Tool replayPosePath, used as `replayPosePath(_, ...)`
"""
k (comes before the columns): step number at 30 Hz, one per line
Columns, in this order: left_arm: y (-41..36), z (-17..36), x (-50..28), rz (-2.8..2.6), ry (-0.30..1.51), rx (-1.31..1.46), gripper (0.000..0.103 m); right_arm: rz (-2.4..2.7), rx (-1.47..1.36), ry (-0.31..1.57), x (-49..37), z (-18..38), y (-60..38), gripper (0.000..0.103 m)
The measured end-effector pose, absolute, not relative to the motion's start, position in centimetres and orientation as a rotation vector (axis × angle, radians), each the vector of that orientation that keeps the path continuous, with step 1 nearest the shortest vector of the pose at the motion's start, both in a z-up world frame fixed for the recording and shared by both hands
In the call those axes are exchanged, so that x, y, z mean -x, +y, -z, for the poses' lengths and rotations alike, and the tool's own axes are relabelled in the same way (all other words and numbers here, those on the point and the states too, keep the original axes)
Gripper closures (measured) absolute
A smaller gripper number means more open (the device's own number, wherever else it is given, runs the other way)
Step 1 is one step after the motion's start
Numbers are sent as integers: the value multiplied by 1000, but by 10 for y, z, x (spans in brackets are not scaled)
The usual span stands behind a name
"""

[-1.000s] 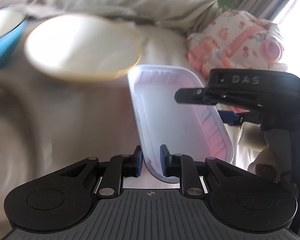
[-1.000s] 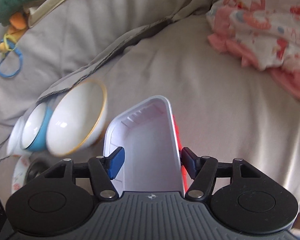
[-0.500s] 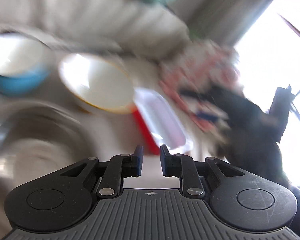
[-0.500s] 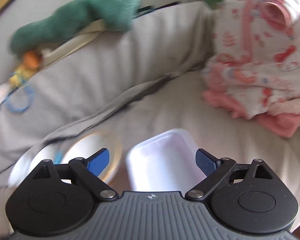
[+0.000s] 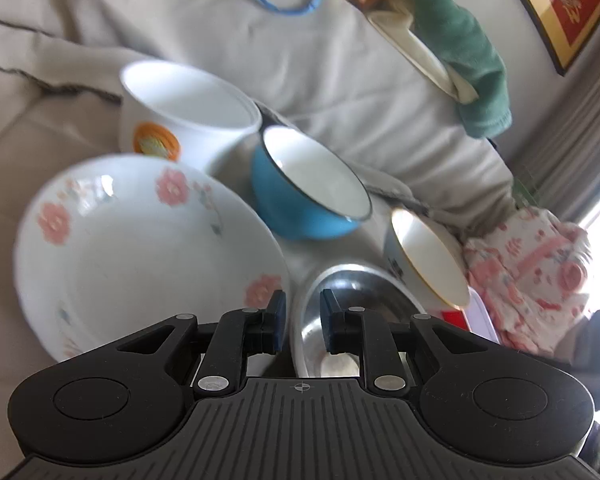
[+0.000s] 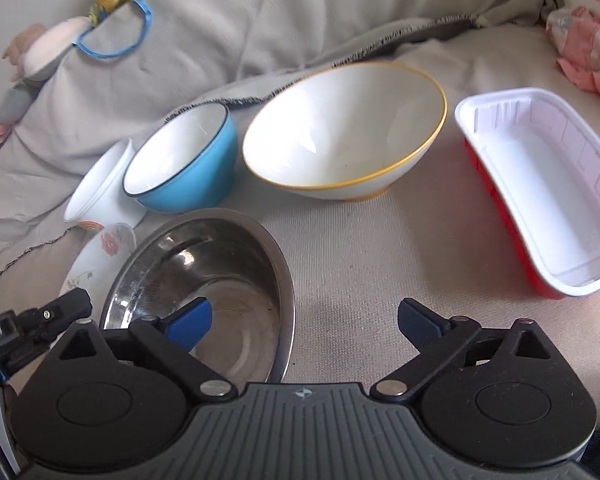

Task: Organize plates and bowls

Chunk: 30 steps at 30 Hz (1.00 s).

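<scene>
Between placements: left claw narrowly parted astride steel bowl rim, not yet pinching; right claw spread wide, empty, red tray ahead-right; next, likely closing on that rim

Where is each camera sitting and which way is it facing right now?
Left wrist: rides the left gripper, looking along its narrowly parted fingers over the steel bowl rim at the floral plate.
Right wrist: rides the right gripper, fingers spread wide, looking down across the sofa cushion at the red tray.
Shared: steel bowl, blue bowl, gold-rimmed bowl.
</scene>
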<state>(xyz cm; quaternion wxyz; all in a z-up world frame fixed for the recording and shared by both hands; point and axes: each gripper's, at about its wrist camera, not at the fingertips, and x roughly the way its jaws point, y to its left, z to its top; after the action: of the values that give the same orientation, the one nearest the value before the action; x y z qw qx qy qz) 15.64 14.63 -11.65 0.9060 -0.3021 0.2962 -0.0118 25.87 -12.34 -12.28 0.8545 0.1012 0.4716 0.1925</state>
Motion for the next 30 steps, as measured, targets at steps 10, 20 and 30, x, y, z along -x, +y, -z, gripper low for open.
replayPosePath(10,145,134,-149,33,645,613,81,-364,-154,1125,-267,142,-116,0)
replayPosePath(20,131,128,-160,-27,666,510,81,-412,-77,1050,-253,147,-115,0)
replayPosePath(30,125,129,-152,-29,718,573,86,-418,-4,847,-228,142,-122,19)
